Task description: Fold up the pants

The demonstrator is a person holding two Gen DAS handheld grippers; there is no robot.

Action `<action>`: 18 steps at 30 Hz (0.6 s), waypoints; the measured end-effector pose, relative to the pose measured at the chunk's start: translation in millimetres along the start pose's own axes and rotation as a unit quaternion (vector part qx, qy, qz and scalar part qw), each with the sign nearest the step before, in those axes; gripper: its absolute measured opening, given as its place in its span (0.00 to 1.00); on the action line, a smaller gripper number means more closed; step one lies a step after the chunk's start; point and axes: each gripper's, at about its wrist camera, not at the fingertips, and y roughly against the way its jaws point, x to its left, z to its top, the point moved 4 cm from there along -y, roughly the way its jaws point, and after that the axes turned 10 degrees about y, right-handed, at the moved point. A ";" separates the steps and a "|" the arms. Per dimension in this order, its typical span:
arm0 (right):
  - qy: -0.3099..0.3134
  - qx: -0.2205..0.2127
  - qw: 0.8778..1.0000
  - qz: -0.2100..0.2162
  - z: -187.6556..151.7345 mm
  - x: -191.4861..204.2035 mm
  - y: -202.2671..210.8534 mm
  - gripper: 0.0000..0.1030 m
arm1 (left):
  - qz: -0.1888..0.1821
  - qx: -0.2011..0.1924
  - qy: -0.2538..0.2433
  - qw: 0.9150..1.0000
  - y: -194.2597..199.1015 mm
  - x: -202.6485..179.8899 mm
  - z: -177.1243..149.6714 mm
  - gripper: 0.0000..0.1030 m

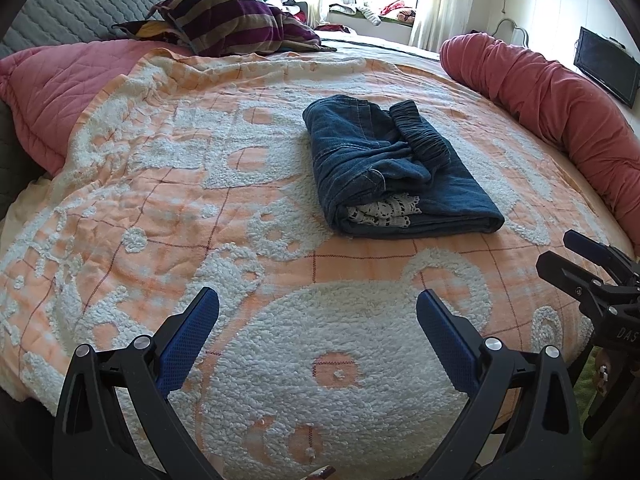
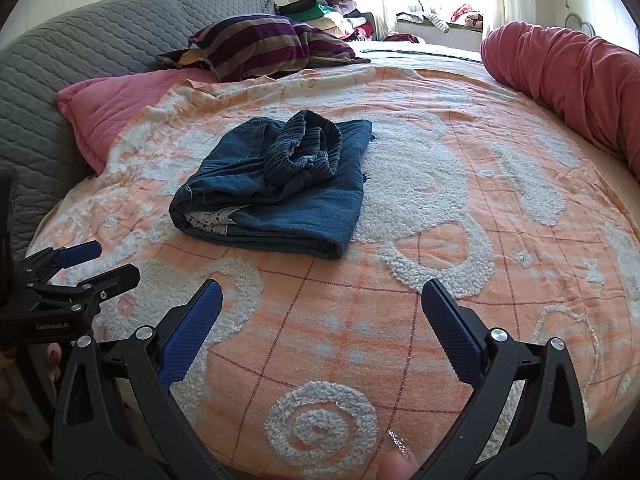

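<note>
The pants are folded up into a chunky denim bundle and parked around the middle of the bed, on the orange-and-white fuzzy blanket. The elastic waistband is bunched on top, and a bit of white lace trim is tucked into the fold at the near end. Nothing is touching the bundle.

Both tools are held back near the bed's near edge, well apart from the denim. The left gripper is spread wide with only blanket seen between its blue pads, nothing gripped. Same deal for the right gripper: jaws gaping, nothing held.

A striped pillow is seen toward the far side, a pink quilt along the left edge, and a red rolled bolster along the right edge.
</note>
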 end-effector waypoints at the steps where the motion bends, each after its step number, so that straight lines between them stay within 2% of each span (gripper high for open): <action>1: 0.000 0.001 1.000 -0.001 0.0 0.3 -0.4 0.91 | -0.001 -0.001 0.000 1.000 0.1 0.3 0.1 0.96; 18: 0.001 0.001 1.000 -0.002 -0.1 1.4 -0.5 0.91 | 0.005 -0.002 -0.001 1.000 2.5 2.1 0.6 0.96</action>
